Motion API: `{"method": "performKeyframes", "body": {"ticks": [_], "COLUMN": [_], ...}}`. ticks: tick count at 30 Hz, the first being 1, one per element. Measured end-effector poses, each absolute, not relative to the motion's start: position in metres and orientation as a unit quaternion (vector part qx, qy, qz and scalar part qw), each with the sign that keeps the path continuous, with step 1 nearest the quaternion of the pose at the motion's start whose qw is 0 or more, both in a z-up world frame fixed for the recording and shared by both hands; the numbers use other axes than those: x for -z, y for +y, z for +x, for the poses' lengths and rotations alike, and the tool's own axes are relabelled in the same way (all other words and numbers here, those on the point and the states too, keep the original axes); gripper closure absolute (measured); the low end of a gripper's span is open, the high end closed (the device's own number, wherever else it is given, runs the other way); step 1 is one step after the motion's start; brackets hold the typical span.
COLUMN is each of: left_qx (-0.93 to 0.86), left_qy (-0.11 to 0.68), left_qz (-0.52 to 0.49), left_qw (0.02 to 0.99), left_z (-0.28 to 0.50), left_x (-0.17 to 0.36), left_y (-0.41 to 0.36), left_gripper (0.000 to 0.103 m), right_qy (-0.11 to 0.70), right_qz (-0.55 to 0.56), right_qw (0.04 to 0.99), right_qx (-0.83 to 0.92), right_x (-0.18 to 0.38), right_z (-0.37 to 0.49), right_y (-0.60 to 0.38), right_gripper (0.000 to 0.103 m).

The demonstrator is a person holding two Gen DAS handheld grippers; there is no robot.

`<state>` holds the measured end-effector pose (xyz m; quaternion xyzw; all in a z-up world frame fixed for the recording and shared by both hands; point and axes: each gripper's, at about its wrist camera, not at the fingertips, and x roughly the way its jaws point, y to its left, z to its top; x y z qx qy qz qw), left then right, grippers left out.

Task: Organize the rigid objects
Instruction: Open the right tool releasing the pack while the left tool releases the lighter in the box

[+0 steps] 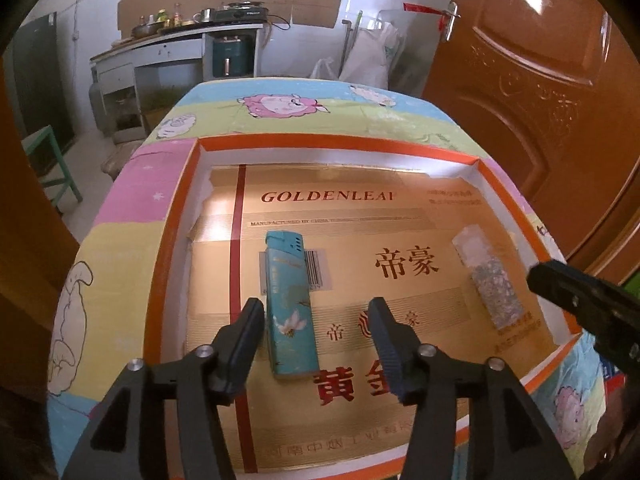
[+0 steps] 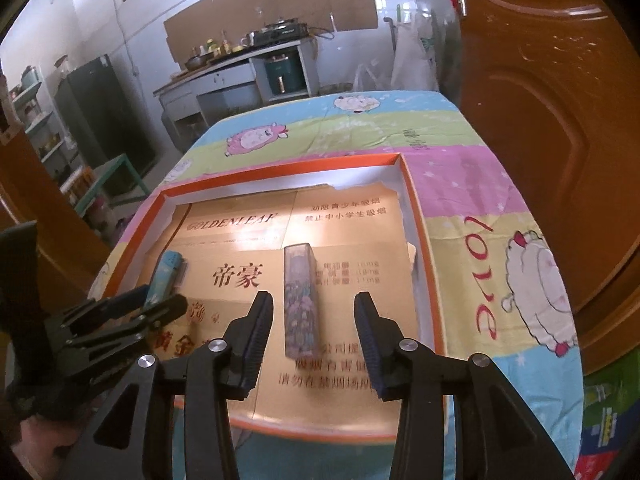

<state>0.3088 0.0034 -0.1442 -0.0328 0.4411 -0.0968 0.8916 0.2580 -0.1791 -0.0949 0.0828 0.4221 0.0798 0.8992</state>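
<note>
Turquoise lighter (image 1: 289,309) lies in the tray (image 1: 172,240), loose between your left claw (image 1: 316,312); patterned lighter (image 2: 301,300) likewise under the open right claw (image 2: 314,308). Both placed; back away next.

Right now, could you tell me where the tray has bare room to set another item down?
The gold liner is bare between the teal lighter and the patterned lighter, and along the far wall. The near end is crowded by both open grippers.

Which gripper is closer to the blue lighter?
Left. The left gripper is open around the blue lighter; the right gripper is off to the side, at the patterned lighter.
</note>
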Motion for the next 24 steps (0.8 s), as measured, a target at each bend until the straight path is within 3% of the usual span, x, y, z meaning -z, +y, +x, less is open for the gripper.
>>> {"method": "performKeyframes", "body": {"ticks": [24], "left_qx": [0.11], "left_qy": [0.355], "left_qz": [-0.037], "left_qw": [0.928], "left_z": [0.215], "left_x": [0.068], "left_y": [0.013], "left_gripper": [0.049], "right_qy": [0.397], "right_qz": [0.083], "right_qw": [0.911], "right_qx": [-0.072], "right_x": [0.06], "right_z": [0.163], "right_y": [-0.179], "right_gripper": [0.059]}}
